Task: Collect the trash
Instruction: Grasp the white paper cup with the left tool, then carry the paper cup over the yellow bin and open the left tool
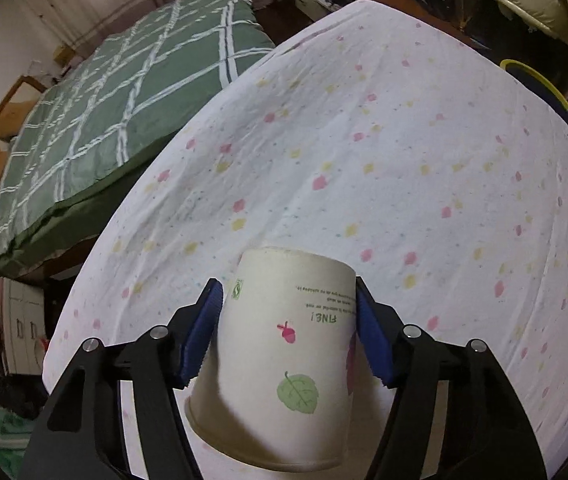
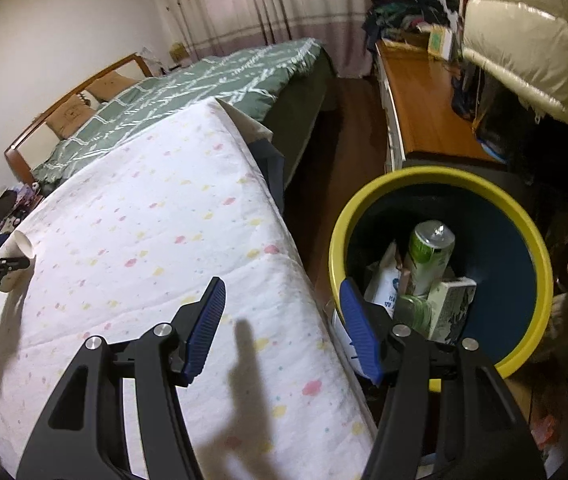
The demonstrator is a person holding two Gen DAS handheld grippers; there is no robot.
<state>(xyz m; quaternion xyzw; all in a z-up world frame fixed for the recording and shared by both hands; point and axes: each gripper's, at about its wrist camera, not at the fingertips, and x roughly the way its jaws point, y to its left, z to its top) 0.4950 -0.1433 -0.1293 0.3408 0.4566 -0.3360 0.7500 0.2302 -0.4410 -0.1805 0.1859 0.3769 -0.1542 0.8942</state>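
Left gripper point(image 1: 288, 320): blue-padded fingers point(image 1: 203, 332) sit on either side of a white paper cup point(image 1: 284, 352), and both pads touch its wall. The cup stands upside down, base up and rim down, on the white spotted mattress point(image 1: 384, 168). Leaf and acorn prints and reversed lettering show on its side. No lift visible; the rim looks to rest on the sheet.

From the right wrist view the same cup point(image 2: 15, 256) shows far off at the left edge of the mattress point(image 2: 143, 240), with the left gripper's black fingers point(image 2: 7, 266) around it.

Right gripper point(image 2: 284, 324): fingers about half apart, nothing between them. It hangs over the mattress's right edge, with the right finger point(image 2: 360, 336) in front of the bin's rim.

Yellow-rimmed bin point(image 2: 532, 232), dark blue inside, stands on the floor just beside the mattress. Inside it: a green-and-white can point(image 2: 430, 256), a white packet point(image 2: 384, 284), a small pale carton point(image 2: 454, 308).

Background: bed with a green checked quilt point(image 2: 211, 80), a wooden counter point(image 2: 424, 108) along the right wall, curtains point(image 2: 251, 0) behind.
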